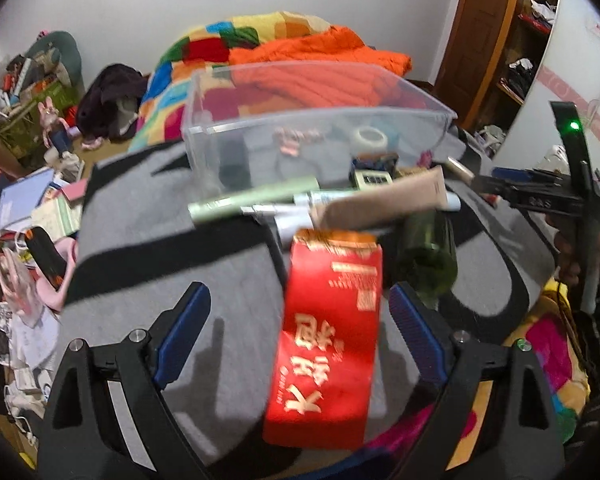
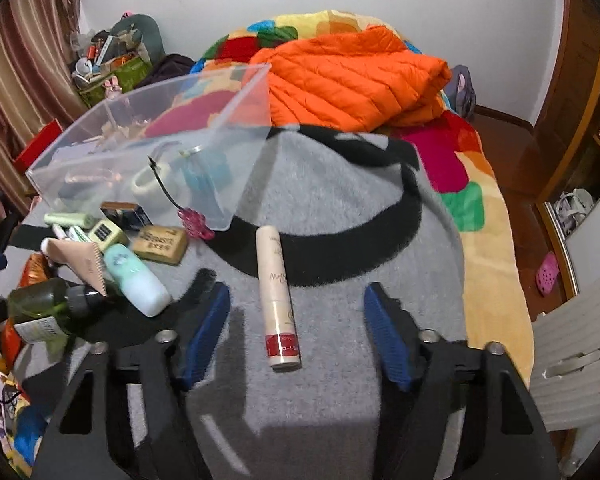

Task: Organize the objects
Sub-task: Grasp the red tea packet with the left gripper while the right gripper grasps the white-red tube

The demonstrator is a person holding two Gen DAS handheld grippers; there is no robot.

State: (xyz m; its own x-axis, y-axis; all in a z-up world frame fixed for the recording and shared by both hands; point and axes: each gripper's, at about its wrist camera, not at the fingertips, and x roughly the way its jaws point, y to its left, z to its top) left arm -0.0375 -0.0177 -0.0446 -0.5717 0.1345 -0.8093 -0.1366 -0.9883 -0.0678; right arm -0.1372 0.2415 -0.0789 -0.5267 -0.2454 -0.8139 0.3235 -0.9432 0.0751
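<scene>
In the left wrist view, the left claw (image 1: 300, 320) stands wide open and holds nothing. A red packet (image 1: 328, 340) lies on the grey blanket (image 1: 220, 280) between its two blue pads, a little nearer the right one, and I cannot see either pad touching it. Just ahead of the claw there is a heap: a green tube (image 1: 256, 200), a beige tube (image 1: 380, 204) and a dark green bottle (image 1: 428, 256). Farther ahead stands the clear bin (image 1: 316, 120), with a tape roll (image 1: 370, 138) and a few small things inside. The right claw (image 1: 512, 192) comes in from the right, level with the heap.

In the right wrist view, the right claw (image 2: 296, 328) is about half open and empty. A cream tube (image 2: 278, 296) lies between its pads, pointing away from it, with clear gaps on both sides. The bin (image 2: 148, 152) is ahead and to the left, and the heap, with a mint bottle (image 2: 138, 284) and a tan box (image 2: 162, 244), lies to the left.

I judge the task is in an early part: some things are in the bin, but most remain on the blanket. Both claws seem ready to pick up.
</scene>
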